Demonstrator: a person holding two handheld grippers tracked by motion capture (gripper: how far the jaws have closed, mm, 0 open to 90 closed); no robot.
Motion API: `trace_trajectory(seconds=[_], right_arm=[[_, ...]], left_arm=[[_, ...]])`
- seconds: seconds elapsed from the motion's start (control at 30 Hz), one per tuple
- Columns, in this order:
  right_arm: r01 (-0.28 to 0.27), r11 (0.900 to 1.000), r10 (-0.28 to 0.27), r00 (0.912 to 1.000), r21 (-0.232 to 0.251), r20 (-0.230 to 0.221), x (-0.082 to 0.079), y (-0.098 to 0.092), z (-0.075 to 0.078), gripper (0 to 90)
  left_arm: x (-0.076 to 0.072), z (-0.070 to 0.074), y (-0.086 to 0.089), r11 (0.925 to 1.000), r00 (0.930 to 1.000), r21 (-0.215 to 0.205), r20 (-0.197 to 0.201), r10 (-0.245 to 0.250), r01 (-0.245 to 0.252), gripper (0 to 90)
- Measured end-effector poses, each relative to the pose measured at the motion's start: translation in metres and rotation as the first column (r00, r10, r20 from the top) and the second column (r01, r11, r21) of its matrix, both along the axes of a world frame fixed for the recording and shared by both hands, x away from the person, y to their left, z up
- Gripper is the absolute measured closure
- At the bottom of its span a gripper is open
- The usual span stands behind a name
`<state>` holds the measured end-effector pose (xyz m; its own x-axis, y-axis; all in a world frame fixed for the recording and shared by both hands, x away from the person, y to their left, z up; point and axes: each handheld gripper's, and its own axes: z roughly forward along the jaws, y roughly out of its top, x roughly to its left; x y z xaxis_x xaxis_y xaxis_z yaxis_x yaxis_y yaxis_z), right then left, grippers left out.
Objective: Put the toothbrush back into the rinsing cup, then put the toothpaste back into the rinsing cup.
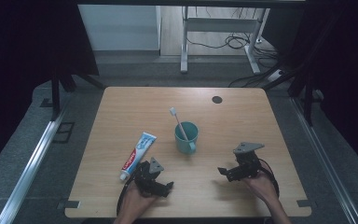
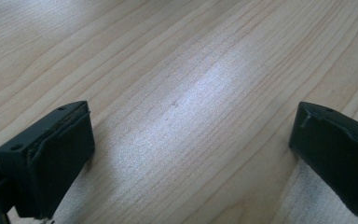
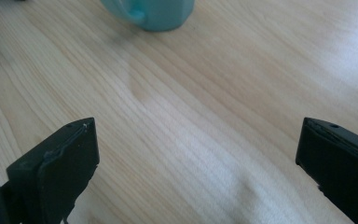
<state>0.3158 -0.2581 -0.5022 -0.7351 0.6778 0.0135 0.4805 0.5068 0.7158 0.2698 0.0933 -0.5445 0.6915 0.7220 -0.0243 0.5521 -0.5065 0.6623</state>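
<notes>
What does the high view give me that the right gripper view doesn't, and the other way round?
High view alone: the toothpaste tube lying beside the left gripper, the toothbrush standing in the cup, the dark round spot near the table's far edge, and both hands with their grippers low on the table.

Right gripper view alone: a close look at the right gripper, jaws wide apart with bare wood between them.

Both: the teal cup with its handle, and the wooden tabletop.
</notes>
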Motion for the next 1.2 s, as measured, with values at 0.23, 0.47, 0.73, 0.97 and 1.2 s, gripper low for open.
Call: trace_trajectory(seconds=[0.23, 0.47, 0.73, 0.97, 1.2], right_arm=[[0.007, 1.0, -0.007, 1.0, -0.011, -0.003, -0.007, -0.004, -0.016, 0.0], [0.009, 1.0, -0.01, 0.9999, -0.019, -0.012, -0.011, -0.008, -0.026, 0.0], [0.01, 0.999, -0.011, 0.9998, -0.049, -0.019, -0.013, -0.008, -0.039, 0.0], [0.013, 1.0, -0.013, 0.9999, -0.025, -0.007, -0.013, -0.01, -0.041, 0.0], [0.015, 0.999, -0.015, 0.9999, -0.028, -0.007, -0.014, -0.009, -0.041, 0.0]], left_arm=[[0.0, 0.0, 0.0, 1.0, 1.0, 0.0, 0.0, 0.0, 0.0, 0.0], [0.0, 0.0, 0.0, 1.0, 1.0, 0.0, 0.0, 0.0, 0.0, 0.0], [0.0, 0.0, 0.0, 1.0, 1.0, 0.0, -0.001, -0.001, 0.001, 0.0], [0.0, 0.0, 0.0, 1.0, 1.0, 0.0, -0.001, -0.002, 0.002, 0.0], [0.0, 0.0, 0.0, 1.0, 1.0, 0.0, 0.0, -0.006, 0.006, 0.0]])
